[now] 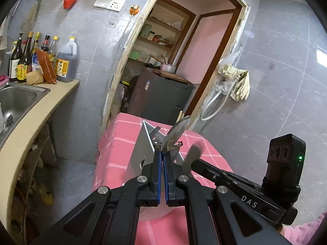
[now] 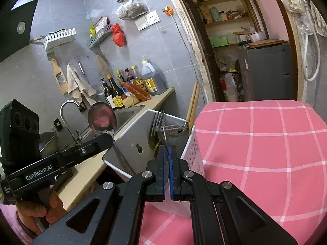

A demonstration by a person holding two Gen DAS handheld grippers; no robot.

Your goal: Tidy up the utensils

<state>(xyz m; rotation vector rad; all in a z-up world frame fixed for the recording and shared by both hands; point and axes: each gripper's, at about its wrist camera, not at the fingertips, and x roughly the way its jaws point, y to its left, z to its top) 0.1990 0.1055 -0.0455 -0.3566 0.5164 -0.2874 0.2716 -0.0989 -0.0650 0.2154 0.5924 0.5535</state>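
Note:
My left gripper (image 1: 162,153) is shut on a metal spoon (image 1: 177,132), bowl up, above a white perforated utensil holder (image 1: 141,151) on the pink checked table. In the right wrist view the left gripper (image 2: 106,137) shows at the left holding the spoon (image 2: 101,118). My right gripper (image 2: 168,147) is shut on a metal fork (image 2: 157,123), tines up, just over the holder (image 2: 194,149). In the left wrist view the right gripper's body (image 1: 235,179) comes in from the right; its tip is blurred.
A pink checked cloth (image 2: 255,153) covers the table. A beige counter (image 1: 40,106) with a steel sink (image 1: 16,100) and sauce bottles (image 1: 26,59) lies to the left. A doorway (image 1: 173,61) with a dark cabinet is behind. Gloves and a hose (image 1: 237,81) hang on the right wall.

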